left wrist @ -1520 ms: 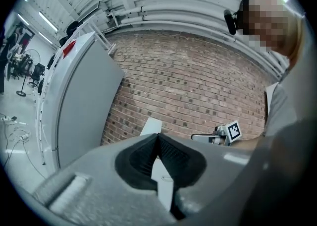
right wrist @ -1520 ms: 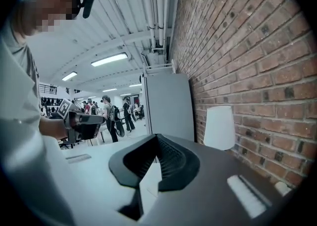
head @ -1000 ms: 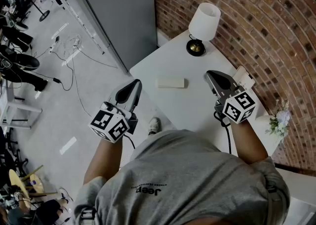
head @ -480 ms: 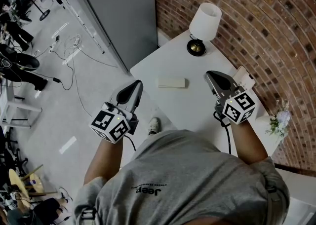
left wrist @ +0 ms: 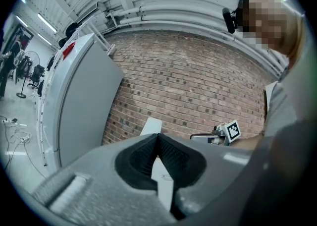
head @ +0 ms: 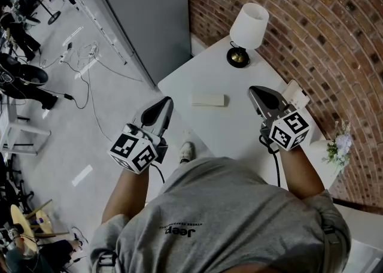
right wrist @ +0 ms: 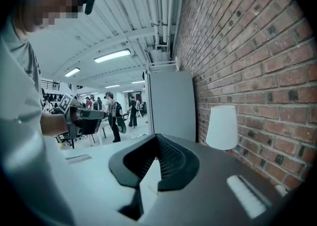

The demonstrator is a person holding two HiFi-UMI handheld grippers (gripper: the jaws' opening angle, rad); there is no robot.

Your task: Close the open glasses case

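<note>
Head view: the glasses case (head: 207, 100) lies flat on the white desk (head: 239, 131), toward its left edge. Either side, the left claw (head: 164, 103) and right claw (head: 254, 91) are pinched together, empty.

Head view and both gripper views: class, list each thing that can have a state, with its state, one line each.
Left gripper: shut, empty.
Right gripper: shut, empty, above the table.
Cream case: lying flat on the table, no lid raised, untouched.
Lamp: upright; lit or not cannot be told.
</note>
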